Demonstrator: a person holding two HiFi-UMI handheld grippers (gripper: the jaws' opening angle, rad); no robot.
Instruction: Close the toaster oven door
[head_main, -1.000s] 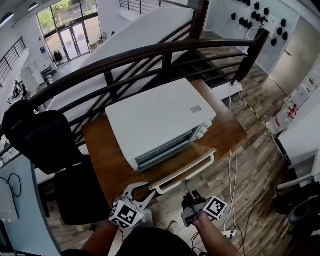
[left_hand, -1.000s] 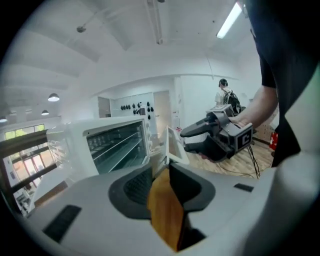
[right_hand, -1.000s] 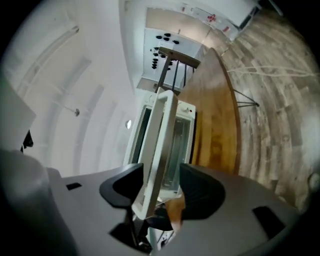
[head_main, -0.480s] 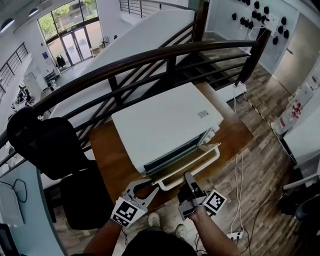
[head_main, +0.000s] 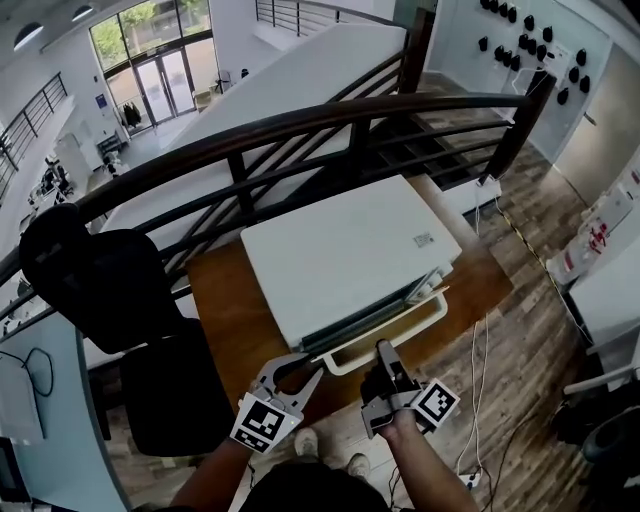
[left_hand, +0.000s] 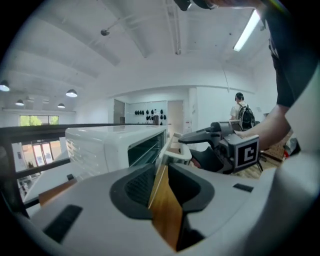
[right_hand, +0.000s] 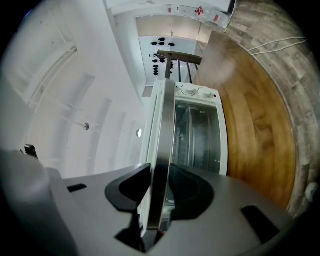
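toaster oven (head_main: 340, 255): mid wooden table (head_main: 225, 310); door (head_main: 398, 332) on near side, tilted up, still ajar. my left gripper (head_main: 312, 365): jaws just narrowed, clamped on door's left corner. my right gripper (head_main: 382, 347): jaws just narrowed, clamped on door's near edge, further right.

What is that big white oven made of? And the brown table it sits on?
The toaster oven looks like metal painted glossy white: its flat top is smooth and shines in the light, and its edges are crisp. The table looks like varnished wood, or a wood-look coating: it is warm brown with streaky grain and a slight sheen.
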